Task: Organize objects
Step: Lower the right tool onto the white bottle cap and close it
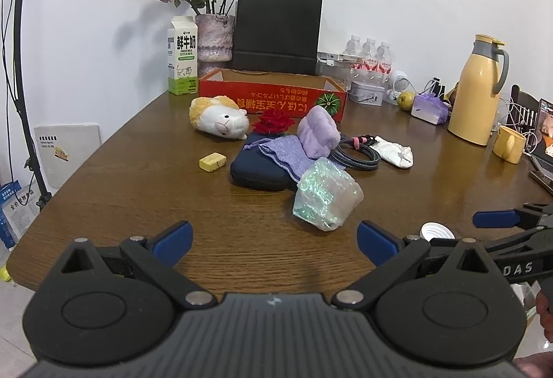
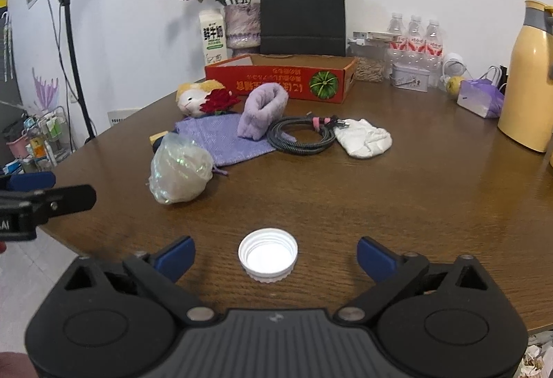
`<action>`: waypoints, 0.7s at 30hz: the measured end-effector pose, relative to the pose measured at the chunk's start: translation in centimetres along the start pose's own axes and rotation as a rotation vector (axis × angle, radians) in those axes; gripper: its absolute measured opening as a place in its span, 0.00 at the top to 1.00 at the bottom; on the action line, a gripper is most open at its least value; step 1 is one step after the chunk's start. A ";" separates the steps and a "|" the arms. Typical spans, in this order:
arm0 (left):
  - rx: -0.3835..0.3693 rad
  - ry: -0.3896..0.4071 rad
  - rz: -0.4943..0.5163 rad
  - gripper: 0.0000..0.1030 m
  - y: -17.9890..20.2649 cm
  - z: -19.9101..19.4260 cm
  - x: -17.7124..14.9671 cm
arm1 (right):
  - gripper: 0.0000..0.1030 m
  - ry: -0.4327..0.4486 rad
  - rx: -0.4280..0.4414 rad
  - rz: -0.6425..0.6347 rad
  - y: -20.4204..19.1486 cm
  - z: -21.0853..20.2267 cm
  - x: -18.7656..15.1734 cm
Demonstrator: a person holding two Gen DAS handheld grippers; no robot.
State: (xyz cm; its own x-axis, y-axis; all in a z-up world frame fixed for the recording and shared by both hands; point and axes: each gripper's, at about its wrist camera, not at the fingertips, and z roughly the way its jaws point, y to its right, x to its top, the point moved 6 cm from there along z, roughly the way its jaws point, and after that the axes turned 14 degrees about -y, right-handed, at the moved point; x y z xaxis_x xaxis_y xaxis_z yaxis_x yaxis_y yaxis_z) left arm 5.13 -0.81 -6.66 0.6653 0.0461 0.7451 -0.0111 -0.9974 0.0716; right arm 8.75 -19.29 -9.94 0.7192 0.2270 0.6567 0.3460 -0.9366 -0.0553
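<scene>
Now, left wrist view: left gripper [image 1: 274, 245] low over bare table [image 1: 138, 177], fingers spread wide, nothing between. Iridescent plastic bag [image 1: 326, 193] just beyond and slightly right of the fingertips. Farther off, dark pouch [image 1: 259, 170], purple drawstring bag [image 1: 287, 155], folded lilac towel [image 1: 318, 132], coiled cable [image 1: 359, 153], white cloth [image 1: 397, 151], plush toy [image 1: 219, 117], red rose [image 1: 273, 122], yellow eraser [image 1: 212, 161]. Red cardboard box [image 1: 273, 94] at the far side, open top. White cap [image 1: 437, 233] peeking at near right, behind the right gripper's arm.

Right wrist view: right gripper [image 2: 274, 255] fingers apart, pads not touching anything. White cap [image 2: 268, 255] lying mouth-up on table [image 2: 414, 205], squarely between the two fingertips, clear gap each side. Round, so no long axis to line up. Red cardboard box [image 2: 280, 81] straight ahead, well apart, behind the clutter. Left gripper's finger intruding at left edge.

Likely target: the cap, much nearer the right hand than the left; only a straight close needed.
</scene>
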 end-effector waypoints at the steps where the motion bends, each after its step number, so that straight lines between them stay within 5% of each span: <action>1: -0.003 -0.002 0.000 0.00 0.0 0.1 0.0 | 0.09 -0.002 0.005 -0.005 0.0 0.2 -0.1; 13: -0.001 -0.019 0.022 0.00 0.7 0.9 0.1 | 0.61 0.010 0.031 -0.051 -0.4 1.7 -0.5; 21: -0.010 -0.040 0.046 0.00 1.6 2.0 0.3 | 0.62 0.033 0.071 -0.054 -0.3 1.7 -0.1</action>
State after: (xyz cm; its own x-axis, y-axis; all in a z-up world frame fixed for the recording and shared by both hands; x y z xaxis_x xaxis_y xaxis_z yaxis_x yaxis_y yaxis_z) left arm 6.82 -2.49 -7.61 0.6930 -0.0019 0.7209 -0.0491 -0.9978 0.0446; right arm 9.65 -18.58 -11.28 0.6782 0.2665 0.6848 0.4264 -0.9017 -0.0715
